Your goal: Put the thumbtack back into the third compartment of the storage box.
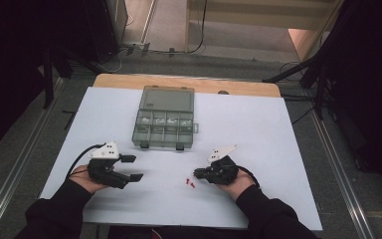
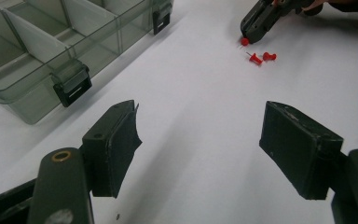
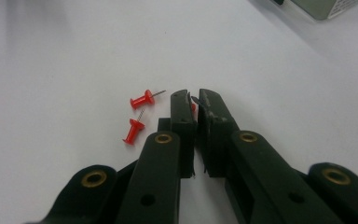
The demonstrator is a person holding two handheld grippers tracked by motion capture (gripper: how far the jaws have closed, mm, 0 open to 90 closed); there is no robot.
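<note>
My right claw [image 3: 195, 100] lies low on the white table [image 1: 258, 199], jaws pinched nearly together on a red pushpin [image 3: 193, 107]. In the right gripper view I see only a sliver of red between the tips. In the left gripper view the same pin shows as a red head at the tip of that claw, touching the tabletop.

Two more red pushpins lie loose on the table just beside the right claw, near each other but apart. In the right gripper view one [image 3: 143, 99] lies with its point toward the jaw tips, and the other [image 3: 134, 129] lies just below it, point up the picture. From the high view they are small red marks [image 1: 189, 182] between my two hands, closer to the right one.

My left claw [image 2: 200, 140] is held wide, nothing between its jaws, just bare table. It sits near the front left of the table, well apart from the pins.

The clear plastic organizer box [image 1: 164, 130] sits open toward the middle back of the table, lid laid flat behind it. Some of its compartments hold small pale items, too small to tell what. Its black latches [image 2: 72, 86] face my side.
</note>
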